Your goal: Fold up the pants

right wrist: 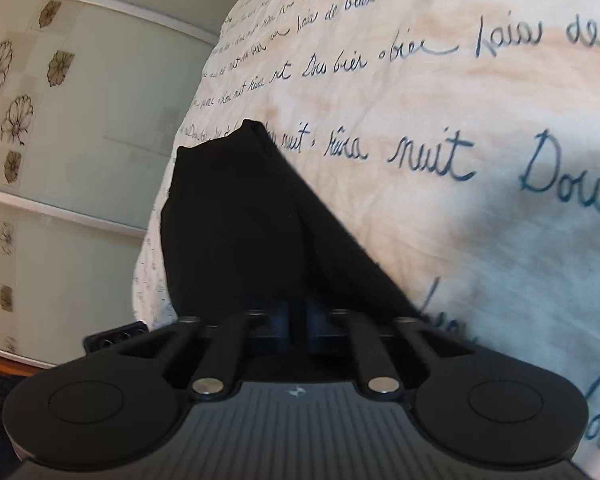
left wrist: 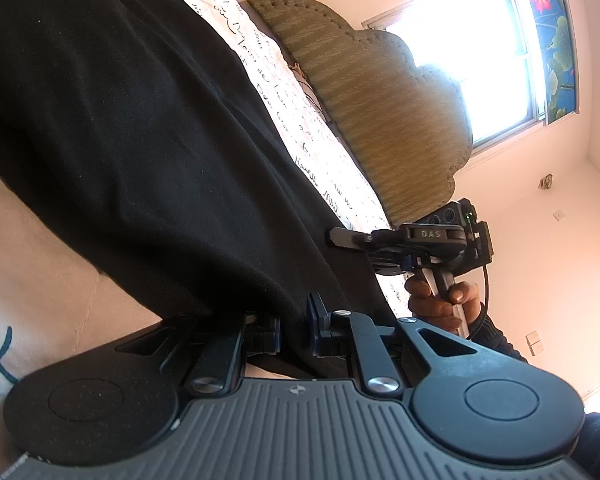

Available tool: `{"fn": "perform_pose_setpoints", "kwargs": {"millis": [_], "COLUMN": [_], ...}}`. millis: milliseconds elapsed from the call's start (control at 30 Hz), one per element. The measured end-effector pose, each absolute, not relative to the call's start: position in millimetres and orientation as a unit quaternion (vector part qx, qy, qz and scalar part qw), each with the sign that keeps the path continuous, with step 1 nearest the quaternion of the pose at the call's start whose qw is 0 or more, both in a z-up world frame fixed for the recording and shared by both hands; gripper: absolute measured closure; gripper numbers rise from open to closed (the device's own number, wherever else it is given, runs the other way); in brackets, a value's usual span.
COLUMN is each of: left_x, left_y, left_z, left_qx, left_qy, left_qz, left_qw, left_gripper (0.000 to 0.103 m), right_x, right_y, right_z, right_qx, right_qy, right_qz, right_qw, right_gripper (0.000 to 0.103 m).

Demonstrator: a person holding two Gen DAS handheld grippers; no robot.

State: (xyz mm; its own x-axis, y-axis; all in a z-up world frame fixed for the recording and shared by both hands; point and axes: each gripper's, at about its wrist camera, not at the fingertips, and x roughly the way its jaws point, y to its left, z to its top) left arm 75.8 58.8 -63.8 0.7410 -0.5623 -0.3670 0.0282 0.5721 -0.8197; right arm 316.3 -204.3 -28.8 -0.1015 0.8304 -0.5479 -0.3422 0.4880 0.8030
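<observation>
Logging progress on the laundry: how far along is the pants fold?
Done: both tools have gripped the black pants. In hand: the left tool and right tool pinch the fabric, holding it over the script-print bedspread. Left: no finished fold shows; the pants still need laying down and flattening.

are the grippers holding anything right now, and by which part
Both grip the black pants. The left gripper pinches an edge of the fabric; the right gripper is clamped on a folded edge. Which part of the garment cannot be told.
</observation>
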Motion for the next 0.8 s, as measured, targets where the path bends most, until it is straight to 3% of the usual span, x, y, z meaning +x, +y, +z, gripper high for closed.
{"fn": "perform_pose_setpoints", "kwargs": {"millis": [233,400,500,567,633,700,733,767,800], "left_x": [75.7,75.6,76.1,69.8,62.4,67.6,76.6,89.8,108.2], "left_y": [58.6,58.9,56.8,50.9,43.1,36.1,34.2,33.0,31.2], "left_z": [-63.8,-62.4,-53.3,-34.1,-7.8,21.5,35.9,48.9,60.9], "left_qx": [-0.427,-0.422,-0.398,-0.356,-0.309,-0.275,-0.269,-0.267,-0.265], "left_qy": [0.313,0.314,0.334,0.346,0.341,0.328,0.318,0.308,0.299], "left_qz": [-0.178,-0.178,-0.185,-0.198,-0.230,-0.263,-0.278,-0.293,-0.304], "left_qw": [0.830,0.831,0.835,0.845,0.857,0.865,0.866,0.865,0.865], "left_gripper": [0.080,0.080,0.080,0.068,0.036,0.018,0.017,0.017,0.013], "right_x": [304.8,311.3,303.4,291.0,269.0,240.2,222.6,206.0,188.1], "right_y": [-207.5,-204.2,-231.6,-262.3,-295.4,-320.6,-330.6,-341.7,-354.6], "right_z": [20.6,-12.4,4.3,20.6,34.1,44.7,47.4,48.4,47.1], "right_qx": [0.165,0.137,0.182,0.220,0.261,0.280,0.296,0.322,0.358], "right_qy": [0.514,0.572,0.534,0.496,0.462,0.436,0.422,0.403,0.377], "right_qz": [0.481,0.400,0.377,0.329,0.291,0.277,0.275,0.269,0.260], "right_qw": [0.690,0.703,0.734,0.773,0.796,0.809,0.812,0.813,0.814], "right_gripper": [0.099,0.098,0.089,0.085,0.080,0.066,0.047,0.036,0.036]}}
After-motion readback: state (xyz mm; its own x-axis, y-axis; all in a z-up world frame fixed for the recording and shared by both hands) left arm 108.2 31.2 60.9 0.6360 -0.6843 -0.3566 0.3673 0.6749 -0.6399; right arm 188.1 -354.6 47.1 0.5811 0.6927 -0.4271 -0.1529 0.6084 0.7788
